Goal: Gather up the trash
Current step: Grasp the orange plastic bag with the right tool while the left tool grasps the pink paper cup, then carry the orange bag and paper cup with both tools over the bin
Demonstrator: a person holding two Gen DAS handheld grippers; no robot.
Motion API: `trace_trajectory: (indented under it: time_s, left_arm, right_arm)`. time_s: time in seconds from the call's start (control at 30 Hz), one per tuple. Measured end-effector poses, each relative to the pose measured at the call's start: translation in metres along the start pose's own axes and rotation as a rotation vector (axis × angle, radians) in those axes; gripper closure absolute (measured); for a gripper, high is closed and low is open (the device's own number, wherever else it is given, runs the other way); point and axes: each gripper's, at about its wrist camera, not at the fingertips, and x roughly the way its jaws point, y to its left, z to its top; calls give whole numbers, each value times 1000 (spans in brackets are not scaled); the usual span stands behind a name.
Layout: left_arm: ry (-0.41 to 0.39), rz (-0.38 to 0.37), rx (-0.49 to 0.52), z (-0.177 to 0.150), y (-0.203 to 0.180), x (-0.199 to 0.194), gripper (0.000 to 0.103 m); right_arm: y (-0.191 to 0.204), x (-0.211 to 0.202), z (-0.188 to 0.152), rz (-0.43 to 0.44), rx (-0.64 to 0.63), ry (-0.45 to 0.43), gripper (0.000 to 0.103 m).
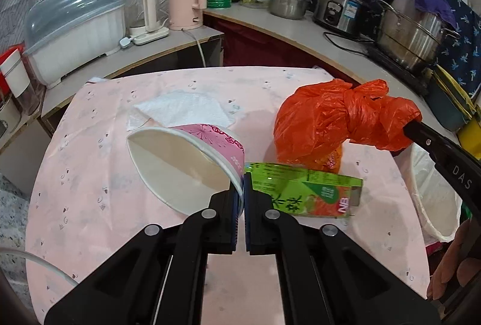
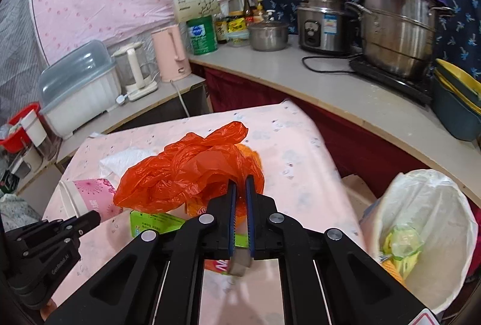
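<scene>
My left tool (image 1: pixel 243 186) was clamped on the rim of the pink-and-white paper cup (image 1: pixel 186 162), which lay tipped on its side above the pink cloth-covered bench (image 1: pixel 90 174), its mouth turned toward the camera. Just beside it on the bench lay the flattened green drink carton (image 1: pixel 303 192), touching the tool's right finger. My right tool (image 2: pixel 240 186) was pinched shut on the crumpled orange plastic bag (image 2: pixel 186 171), gripping it at the knotted end; the bag's bulk sat over the carton's far end. Beyond the cup a white paper tissue (image 1: pixel 183 108) lay flat on the cloth. Off the bench's right edge stood the bin lined with a white plastic bag (image 2: pixel 427 205), with yellow-green wrappers inside. A grey counter (image 2: pixel 330 84) behind carried steel pots and a pink kettle (image 2: pixel 171 54).
</scene>
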Motion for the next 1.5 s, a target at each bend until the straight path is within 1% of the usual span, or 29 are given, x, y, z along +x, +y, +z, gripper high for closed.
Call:
trace_trajectory:
  time_s: [0.17,0.43,0.63,1.1,1.33,1.5]
  left_arm:
    - [-19,-51,67,-1,-49,-14,100]
    - [-43,-132,175,-3,-129,-31,100]
    - [-53,-187,251,-13,-182,-43,100]
    - [-27,-294,382,-28,-268,-42,100]
    - [9,-345,427,-33,-300,-30,100]
    - [37,-382,442,-34,-316,-20,100]
  right_arm:
    - [-33,-29,-1,-34,45,-41,97]
    - [-98,-75,-5,-106,135,-100,97]
    - [-141,-103,-12,-153,197,-134,97]
    - [-219,-138,-38,-263,297,-158,98]
    - [-249,-139,-51,-293,335,-142,98]
    - [-262,-135,-58,-301,354,-129,98]
